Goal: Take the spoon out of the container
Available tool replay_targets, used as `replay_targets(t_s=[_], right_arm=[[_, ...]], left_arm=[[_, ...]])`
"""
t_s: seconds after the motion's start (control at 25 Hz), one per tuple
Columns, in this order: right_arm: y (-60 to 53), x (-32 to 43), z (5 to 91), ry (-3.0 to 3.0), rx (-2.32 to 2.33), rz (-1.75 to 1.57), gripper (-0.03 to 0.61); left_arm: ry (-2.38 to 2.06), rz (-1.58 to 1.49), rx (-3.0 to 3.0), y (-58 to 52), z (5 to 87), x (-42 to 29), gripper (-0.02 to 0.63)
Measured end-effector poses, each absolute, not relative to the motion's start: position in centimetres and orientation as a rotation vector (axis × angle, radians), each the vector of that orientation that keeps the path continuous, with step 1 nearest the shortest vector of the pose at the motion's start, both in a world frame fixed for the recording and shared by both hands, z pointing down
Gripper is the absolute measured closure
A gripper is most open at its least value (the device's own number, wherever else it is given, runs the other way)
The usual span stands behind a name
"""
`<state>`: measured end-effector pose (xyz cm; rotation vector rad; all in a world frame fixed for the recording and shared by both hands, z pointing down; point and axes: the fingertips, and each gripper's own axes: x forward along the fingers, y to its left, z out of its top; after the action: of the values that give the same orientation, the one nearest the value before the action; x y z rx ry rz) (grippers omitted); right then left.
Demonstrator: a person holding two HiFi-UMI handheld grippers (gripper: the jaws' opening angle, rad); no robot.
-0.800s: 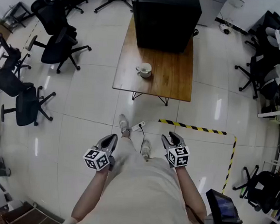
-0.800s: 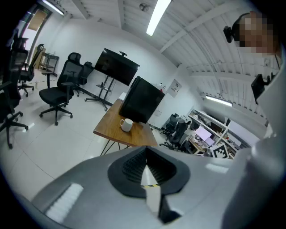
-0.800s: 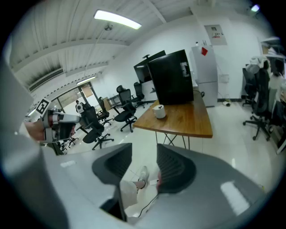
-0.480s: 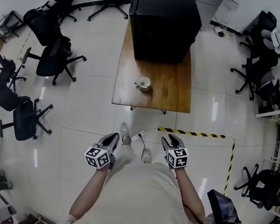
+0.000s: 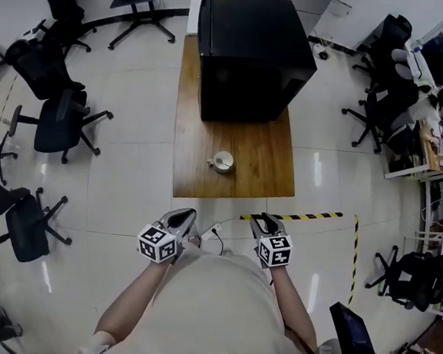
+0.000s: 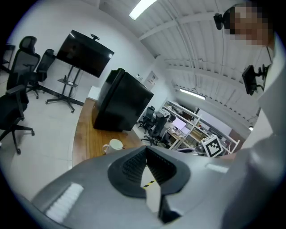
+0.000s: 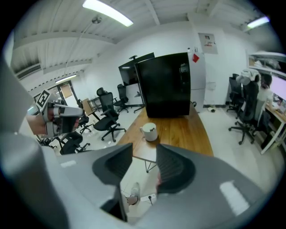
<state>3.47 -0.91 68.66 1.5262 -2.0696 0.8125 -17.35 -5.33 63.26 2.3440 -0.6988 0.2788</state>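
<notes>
On the wooden table point(image 5: 258, 156), well ahead of you, stands the white mug point(image 5: 222, 162); its spoon is too small to see. Expect it light, stiff and slippery, so pinch the handle. Your right gripper point(image 5: 264, 217) is spread and empty, your left gripper point(image 5: 188, 213) closed on nothing.

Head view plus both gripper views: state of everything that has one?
left gripper: shut, jaw tips together, nothing held.
right gripper: open, nothing between the jaws.
cup: upright on the table, untouched; contents too small to tell.
black box: standing at the table's far end, no open side visible.
</notes>
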Motion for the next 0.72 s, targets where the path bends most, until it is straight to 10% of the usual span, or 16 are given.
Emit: replay_targets(t_s=[0.72], right_arm=[[-11.8, 1.9, 69.0, -2.018, 1.285, 0.592, 0.413]], left_arm=[[-0.56, 0.347, 2.375, -13.0, 67.2, -17.4, 0.614]])
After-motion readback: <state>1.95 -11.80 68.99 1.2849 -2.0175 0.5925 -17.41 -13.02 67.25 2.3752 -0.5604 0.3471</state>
